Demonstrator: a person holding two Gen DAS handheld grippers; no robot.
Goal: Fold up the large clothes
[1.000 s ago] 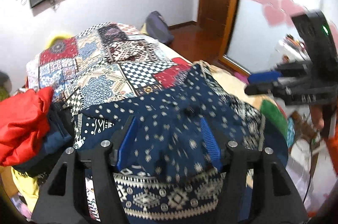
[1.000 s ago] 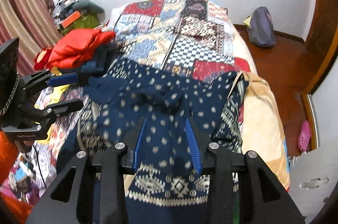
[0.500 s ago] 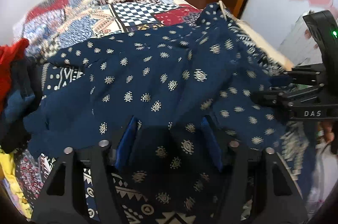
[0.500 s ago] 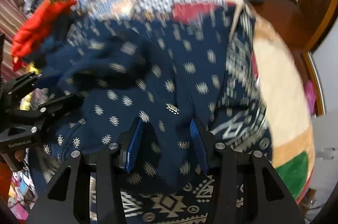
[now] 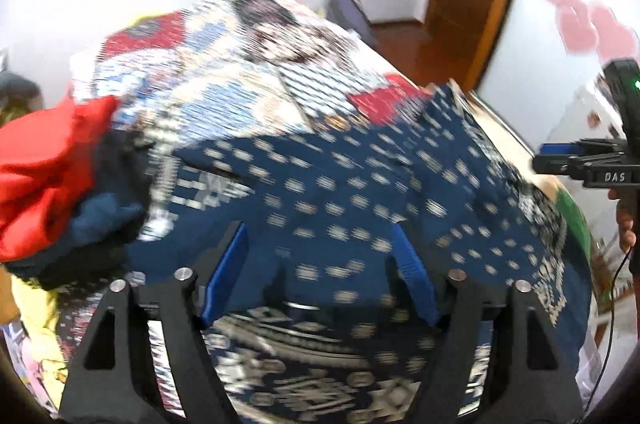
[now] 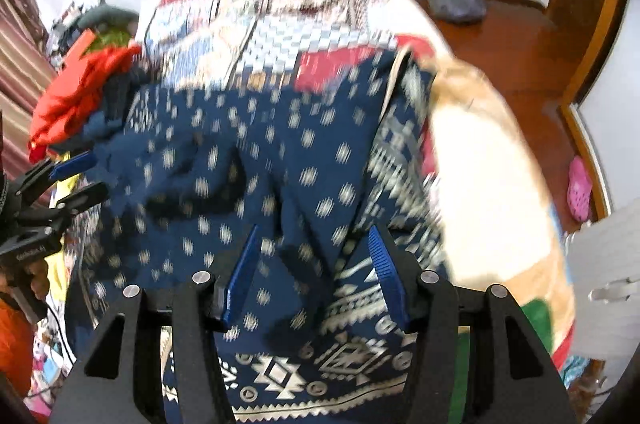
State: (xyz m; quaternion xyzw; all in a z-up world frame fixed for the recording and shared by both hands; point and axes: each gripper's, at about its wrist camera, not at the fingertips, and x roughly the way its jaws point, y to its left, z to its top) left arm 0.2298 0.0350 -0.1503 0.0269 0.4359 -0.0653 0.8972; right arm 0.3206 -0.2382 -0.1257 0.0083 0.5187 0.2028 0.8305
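Two hand-held grippers over one navy patterned garment [image 5: 352, 192] spread on the bed [image 6: 480, 152], near end under both cameras. Left hand-held gripper [image 5: 320, 264]: blue pads apart, cloth passes between them but not pinched, so released. Right hand-held gripper [image 6: 312, 264]: same, jaws wide, nothing clamped.

Handling guess: thin, soft, floppy fabric, light, will sag and bunch if lifted from the middle; creases already in the left half. Best hold looks like the near hem band with white geometric border [image 6: 328, 364], one corner per gripper, or the far edge by the patchwork quilt [image 5: 240, 64].

The left view shows the door frame [image 5: 472, 4] and the right gripper at far right. The right view shows the garment's right edge on the beige blanket, the pink shoe [image 6: 580, 188] on the floor, the red clothes pile [image 6: 80, 92] at left. Both frames are motion-blurred.
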